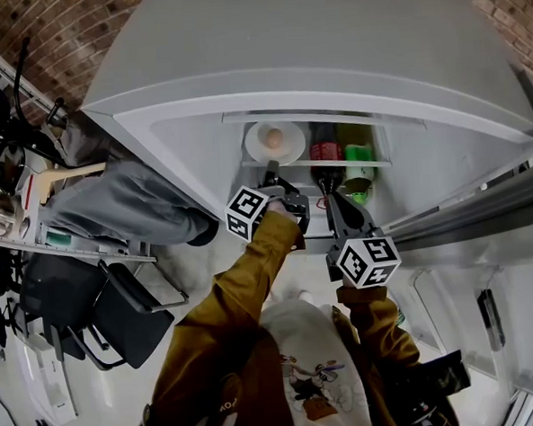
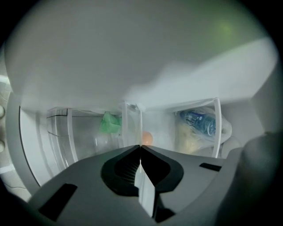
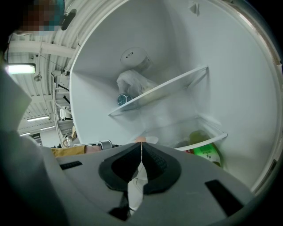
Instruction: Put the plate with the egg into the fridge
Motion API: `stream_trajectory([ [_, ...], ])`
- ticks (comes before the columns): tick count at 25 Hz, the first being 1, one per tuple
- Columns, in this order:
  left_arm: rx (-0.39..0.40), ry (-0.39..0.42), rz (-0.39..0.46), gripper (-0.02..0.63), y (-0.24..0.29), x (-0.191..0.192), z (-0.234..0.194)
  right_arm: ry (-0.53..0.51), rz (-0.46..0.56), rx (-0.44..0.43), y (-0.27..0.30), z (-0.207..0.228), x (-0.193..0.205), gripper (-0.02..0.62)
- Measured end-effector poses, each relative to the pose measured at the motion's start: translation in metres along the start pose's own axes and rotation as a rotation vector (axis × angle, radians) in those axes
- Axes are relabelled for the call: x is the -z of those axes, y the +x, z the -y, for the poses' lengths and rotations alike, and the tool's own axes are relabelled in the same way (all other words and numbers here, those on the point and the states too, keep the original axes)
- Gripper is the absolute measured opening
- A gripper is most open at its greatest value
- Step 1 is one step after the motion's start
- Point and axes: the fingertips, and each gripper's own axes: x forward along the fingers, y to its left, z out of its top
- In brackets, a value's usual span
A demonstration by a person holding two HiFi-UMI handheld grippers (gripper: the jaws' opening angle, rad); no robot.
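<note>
Plate (image 1: 255,147) with egg (image 1: 274,138) sits inside the fridge (image 1: 331,87), upper centre. Left gripper (image 1: 271,169), jaws together, is at its near rim; right gripper (image 1: 327,192) beside it, likewise closed.

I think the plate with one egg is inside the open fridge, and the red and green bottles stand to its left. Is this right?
Not quite: the bottles are on the other side. The plate with one egg is inside the open fridge, and the red bottle and green bottle stand to its right, as the head view shows.
</note>
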Motion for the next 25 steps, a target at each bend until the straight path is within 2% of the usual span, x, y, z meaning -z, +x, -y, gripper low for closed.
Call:
stream_trajectory([
  [13, -0.045, -0.024, 0.039, 0.014, 0.002, -0.002, -0.014, 0.003, 0.000, 0.008, -0.004, 0.003, 0.000, 0.007],
  [22, -0.031, -0.012, 0.052, 0.015, 0.001, -0.004, -0.014, 0.009, 0.002, 0.009, -0.007, 0.005, 0.001, 0.006],
  [25, -0.041, 0.013, 0.049, 0.018, 0.002, -0.003, -0.012, 0.011, 0.002, 0.006, -0.007, 0.006, 0.000, 0.007],
])
